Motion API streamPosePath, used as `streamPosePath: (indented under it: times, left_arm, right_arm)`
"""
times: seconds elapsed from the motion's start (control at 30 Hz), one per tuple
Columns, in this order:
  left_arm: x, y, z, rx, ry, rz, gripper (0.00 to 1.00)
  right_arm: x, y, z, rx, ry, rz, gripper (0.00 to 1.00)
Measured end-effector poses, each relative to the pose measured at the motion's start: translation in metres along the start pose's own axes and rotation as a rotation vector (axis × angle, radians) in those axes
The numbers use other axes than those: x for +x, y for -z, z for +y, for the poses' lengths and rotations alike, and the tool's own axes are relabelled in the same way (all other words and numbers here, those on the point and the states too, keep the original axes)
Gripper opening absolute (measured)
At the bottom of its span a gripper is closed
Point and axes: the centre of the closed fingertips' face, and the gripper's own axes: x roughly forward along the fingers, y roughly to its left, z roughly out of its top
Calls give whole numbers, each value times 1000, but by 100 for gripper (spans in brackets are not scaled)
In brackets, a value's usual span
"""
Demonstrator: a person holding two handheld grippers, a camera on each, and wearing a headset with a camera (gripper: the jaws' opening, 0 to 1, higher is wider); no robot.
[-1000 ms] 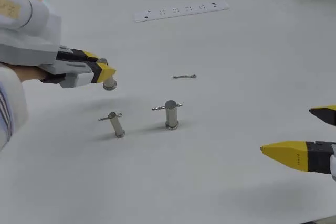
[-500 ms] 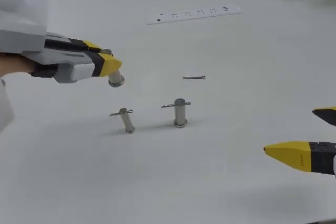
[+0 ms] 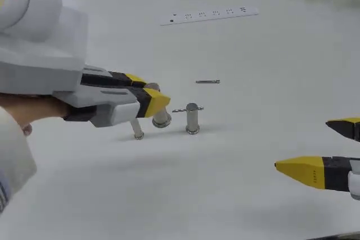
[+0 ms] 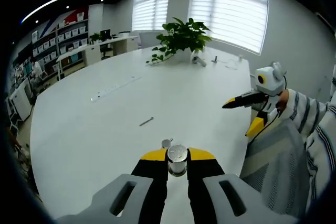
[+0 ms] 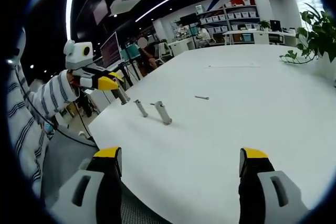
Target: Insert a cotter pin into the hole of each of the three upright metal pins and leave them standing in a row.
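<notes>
**Last bare pin in the grip, one cotter pin waiting**

Head view: the left gripper [image 3: 151, 98] has its jaws closed narrow on the bare metal pin [image 3: 161, 118]. It grips the upper part, so the flanged foot hangs below the fingertips. Whether that foot touches the table [image 3: 236, 195] I cannot tell. Just past the fingertips stands a fitted pin [image 3: 192, 119] with a cotter pin through its hole. A second fitted pin [image 3: 137, 132] is half hidden under the jaws. The loose cotter pin [image 3: 207, 81] lies beyond them, well apart from both grippers. The right gripper [image 3: 301, 143] hovers with jaws wide and holds nothing, free, I judge, to fetch that cotter pin.

Left gripper view: the bare metal pin [image 4: 177, 160] sits upright between the yellow fingertips, probably so it can be set down in line with the others. The loose cotter pin [image 4: 146, 121] lies farther ahead.

Right gripper view: the right gripper's own jaws stand far apart with bare table between them. Ahead and to their left, the left gripper [image 5: 107, 84] holds the bare metal pin [image 5: 122, 96] just beside the two fitted pins.
</notes>
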Motion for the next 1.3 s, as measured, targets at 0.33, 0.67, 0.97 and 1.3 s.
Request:
streamPosePath:
  times: [0.33, 0.67, 0.97, 1.3]
  left_arm:
    - [21, 25, -20, 54, -35, 61, 9]
    - [30, 59, -22, -38, -75, 103, 9]
    - [36, 69, -18, -41, -137, 122, 9]
    - [46, 78, -15, -85, -166, 115, 9]
  right_arm:
    - [1, 0, 2, 3, -11, -3, 91]
    - [1, 6, 3, 3, -23, 12, 91]
    - [5, 9, 7, 5, -41, 17, 91]
    - [8, 13, 12, -5, -64, 33, 91]
